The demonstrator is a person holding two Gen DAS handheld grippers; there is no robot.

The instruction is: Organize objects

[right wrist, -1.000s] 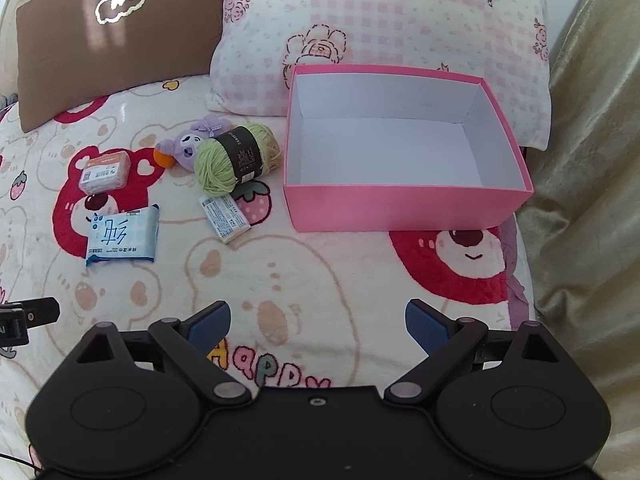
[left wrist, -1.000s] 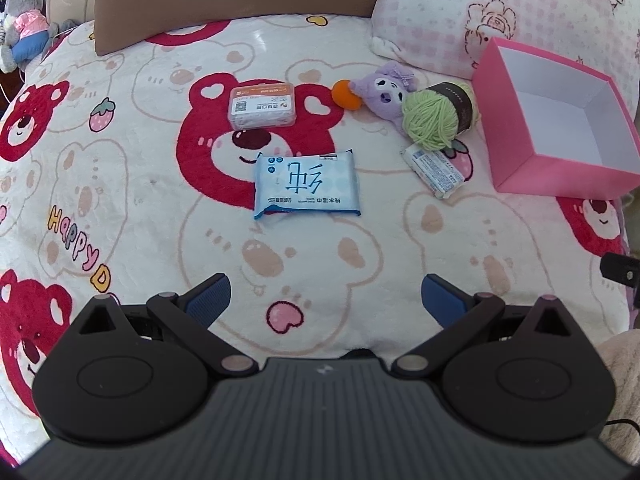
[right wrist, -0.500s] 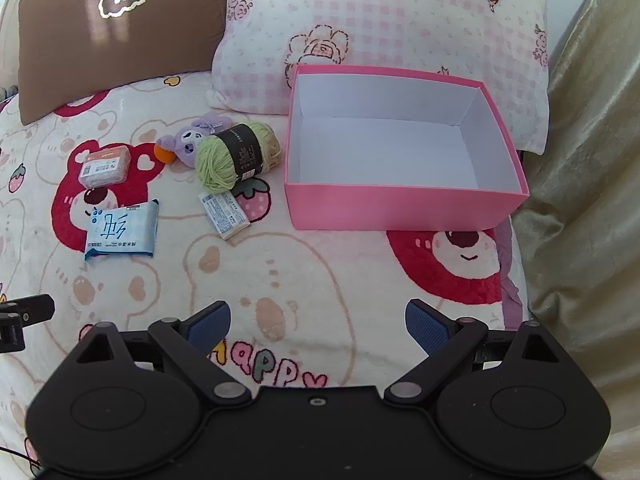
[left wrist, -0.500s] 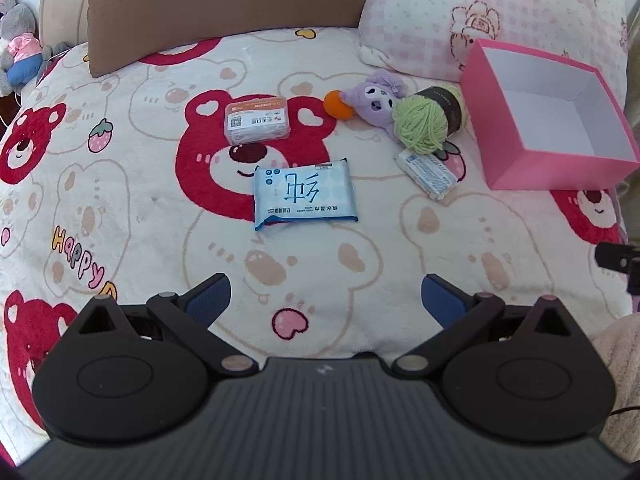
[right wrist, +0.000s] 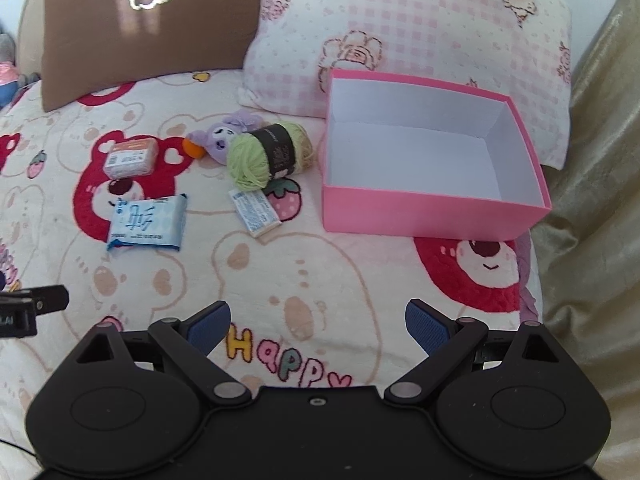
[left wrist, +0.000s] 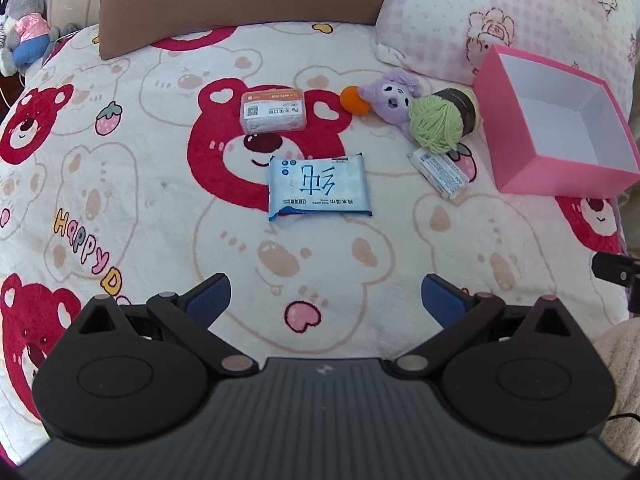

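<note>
On the bear-print blanket lie a blue wipes pack point(left wrist: 319, 184) point(right wrist: 148, 222), a clear box with an orange label point(left wrist: 273, 111) point(right wrist: 130, 158), a purple plush toy point(left wrist: 390, 96) point(right wrist: 224, 140) with an orange ball point(left wrist: 354, 100), a green yarn ball point(left wrist: 442, 122) point(right wrist: 268, 152) and a small white packet point(left wrist: 440, 172) point(right wrist: 258, 210). An empty pink box point(left wrist: 560, 176) point(right wrist: 420, 216) stands at the right. My left gripper point(left wrist: 324, 300) is open and empty, well short of the wipes pack. My right gripper point(right wrist: 318, 326) is open and empty, short of the pink box.
A brown cushion point(left wrist: 240, 0) point(right wrist: 140, 32) and a pink checked pillow point(left wrist: 500, 12) point(right wrist: 400, 28) lean at the bed head. A grey stuffed toy point(left wrist: 24, 28) sits at the far left. A beige curtain point(right wrist: 592, 200) hangs at the right of the bed.
Both grippers have drawn back and risen a little, so the objects look smaller and more of the pillows shows. Nothing on the blanket has moved. Both stay open.
</note>
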